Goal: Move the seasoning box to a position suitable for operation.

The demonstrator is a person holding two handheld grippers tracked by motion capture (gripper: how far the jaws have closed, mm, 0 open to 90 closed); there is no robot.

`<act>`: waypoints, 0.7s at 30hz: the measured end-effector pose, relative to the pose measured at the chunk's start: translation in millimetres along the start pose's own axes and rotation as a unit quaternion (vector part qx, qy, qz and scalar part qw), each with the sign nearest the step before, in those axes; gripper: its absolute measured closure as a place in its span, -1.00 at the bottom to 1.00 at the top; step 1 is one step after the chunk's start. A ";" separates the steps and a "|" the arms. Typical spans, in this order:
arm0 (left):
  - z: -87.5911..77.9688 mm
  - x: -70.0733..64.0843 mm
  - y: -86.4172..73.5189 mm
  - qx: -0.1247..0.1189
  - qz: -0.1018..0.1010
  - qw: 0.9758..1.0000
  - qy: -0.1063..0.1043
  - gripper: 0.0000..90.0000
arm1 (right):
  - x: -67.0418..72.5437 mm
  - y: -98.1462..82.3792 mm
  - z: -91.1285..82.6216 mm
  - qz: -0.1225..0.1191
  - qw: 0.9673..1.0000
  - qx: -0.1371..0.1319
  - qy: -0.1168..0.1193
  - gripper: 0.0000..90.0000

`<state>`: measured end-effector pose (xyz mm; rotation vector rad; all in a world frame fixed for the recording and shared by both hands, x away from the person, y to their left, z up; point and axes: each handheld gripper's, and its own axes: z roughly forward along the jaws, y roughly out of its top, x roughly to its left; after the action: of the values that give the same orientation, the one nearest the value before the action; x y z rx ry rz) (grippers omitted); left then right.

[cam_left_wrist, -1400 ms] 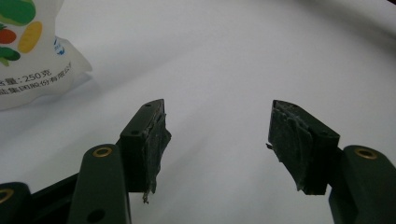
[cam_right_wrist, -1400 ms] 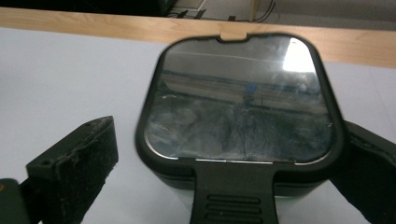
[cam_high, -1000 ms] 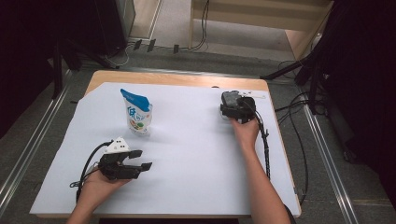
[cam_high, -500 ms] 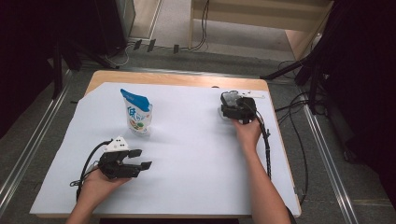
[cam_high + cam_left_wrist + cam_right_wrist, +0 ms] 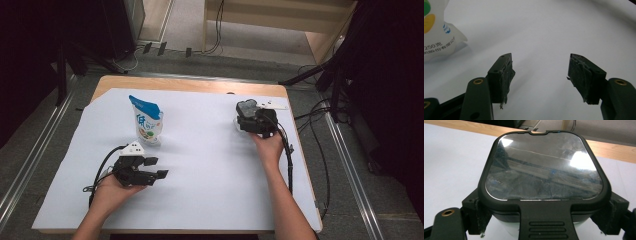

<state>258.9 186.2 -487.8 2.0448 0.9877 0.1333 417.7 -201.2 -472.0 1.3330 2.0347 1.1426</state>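
**Right Gripper Holds the Lidded Container; Pouch Stands Nearest the Left Gripper**

Your right gripper [image 5: 246, 120] sits at the far right of the white table cover [image 5: 210, 200], near the wooden table edge [image 5: 200, 84]. In the right gripper view, the lidded container [image 5: 544, 177] lies squarely between the jaws: one black pad presses on each side wall just below the dark lid rim, so this gripper is clamped on the container. The lid's latch tab [image 5: 547, 225] points back toward the camera and the small notch in the rim points away, toward the wooden edge. The container's front-to-back line therefore runs along the gripper's own axis. The jaws have just been closing slightly, with the container between them.

Your left gripper [image 5: 160, 167] rests low over the near left of the cover. In the left gripper view, its jaws stand well apart with bare white cover between the pads [image 5: 506, 77]; it is released and carries nothing.

The standing pouch [image 5: 146, 121] is upright, its long axis vertical. It stands just beyond the left gripper and off to the left of the line along which the jaws point. It is well apart from the right gripper.

Judgement: the left gripper is the nearer one to the pouch. To reach it, you would have to swing the jaws leftward and bring them in on the pouch's two flat faces.
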 end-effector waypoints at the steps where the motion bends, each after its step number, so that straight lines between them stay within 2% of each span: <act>1: 1.4 0.0 1.1 0.002 -0.001 1.000 -0.002 -0.19 | 1.0 -0.5 -2.7 0.000 1.000 -0.001 0.003 -0.64; 8: 8.2 0.4 7.1 0.004 0.008 1.000 -0.011 -0.19 | 11.5 -6.7 -18.3 -0.001 1.000 0.000 0.019 -0.64; 16: 13.0 0.5 12.7 0.004 0.014 1.000 -0.018 -0.18 | 27.6 -14.0 -28.3 -0.006 0.999 0.002 0.041 -0.64; 21: 16.8 0.8 16.7 0.006 0.019 1.000 -0.023 -0.18 | 41.3 -19.1 -34.0 -0.018 0.998 0.004 0.054 -0.64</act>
<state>276.5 170.4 -486.6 2.0703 0.9232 0.1009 364.9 -181.0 -466.1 1.2572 2.1324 1.2152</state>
